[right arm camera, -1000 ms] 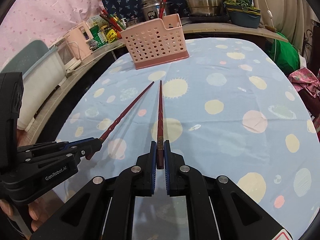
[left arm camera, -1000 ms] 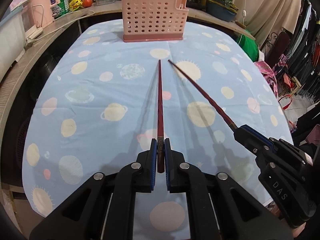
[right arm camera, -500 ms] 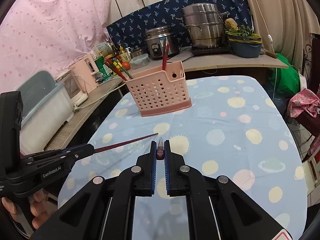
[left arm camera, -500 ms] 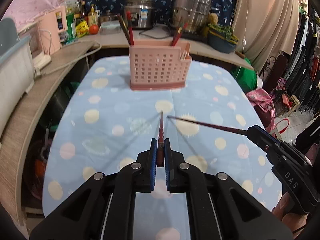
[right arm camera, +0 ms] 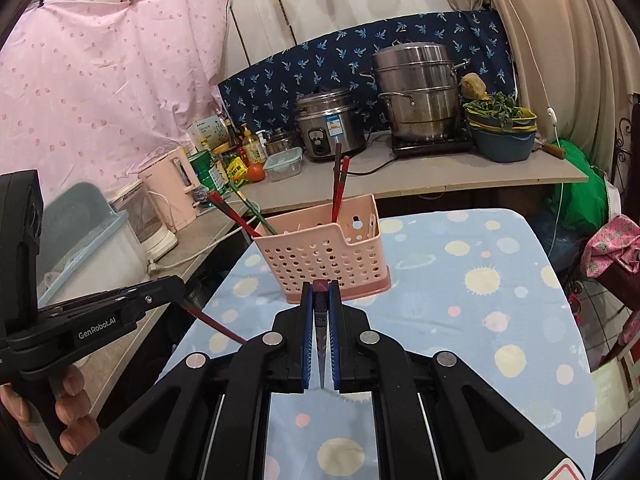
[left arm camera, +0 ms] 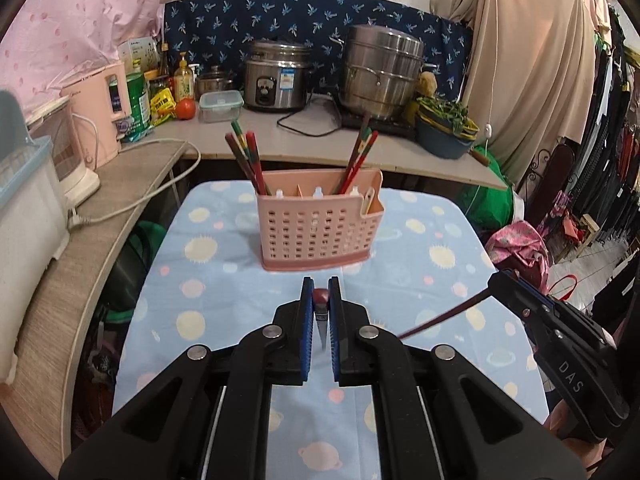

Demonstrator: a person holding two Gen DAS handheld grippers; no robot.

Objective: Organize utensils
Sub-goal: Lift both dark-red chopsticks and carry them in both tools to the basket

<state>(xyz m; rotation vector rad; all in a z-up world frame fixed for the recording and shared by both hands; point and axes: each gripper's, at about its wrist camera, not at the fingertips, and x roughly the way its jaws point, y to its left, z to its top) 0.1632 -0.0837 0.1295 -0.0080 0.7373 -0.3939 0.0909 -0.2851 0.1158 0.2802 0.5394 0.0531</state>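
A pink perforated basket (left arm camera: 316, 224) (right arm camera: 324, 256) stands on the blue planet-print table cloth (left arm camera: 224, 280), with several red chopsticks (left arm camera: 248, 160) leaning in its end compartments. My left gripper (left arm camera: 321, 292) is shut on a dark red chopstick (left arm camera: 321, 300), held above the cloth just short of the basket. My right gripper (right arm camera: 320, 292) is shut on a second red chopstick (right arm camera: 320, 308), also in front of the basket. Each gripper shows in the other's view: the right gripper (left arm camera: 500, 282) with its chopstick (left arm camera: 440, 318), the left gripper (right arm camera: 178, 286) with its chopstick (right arm camera: 216, 324).
Behind the table runs a counter with a rice cooker (left arm camera: 276, 80), a steel steamer pot (left arm camera: 380, 72), a blue bowl of greens (left arm camera: 444, 136) and bottles. A pink kettle (left arm camera: 100, 116), a white bin (left arm camera: 24, 208) and a cable (left arm camera: 132, 208) lie left. Clothes (left arm camera: 616, 160) hang right.
Both grippers have risen off the cloth and moved toward the basket, each carrying its chopstick. The chopsticks, which lay stretched forward on the cloth, now look foreshortened in the jaws.
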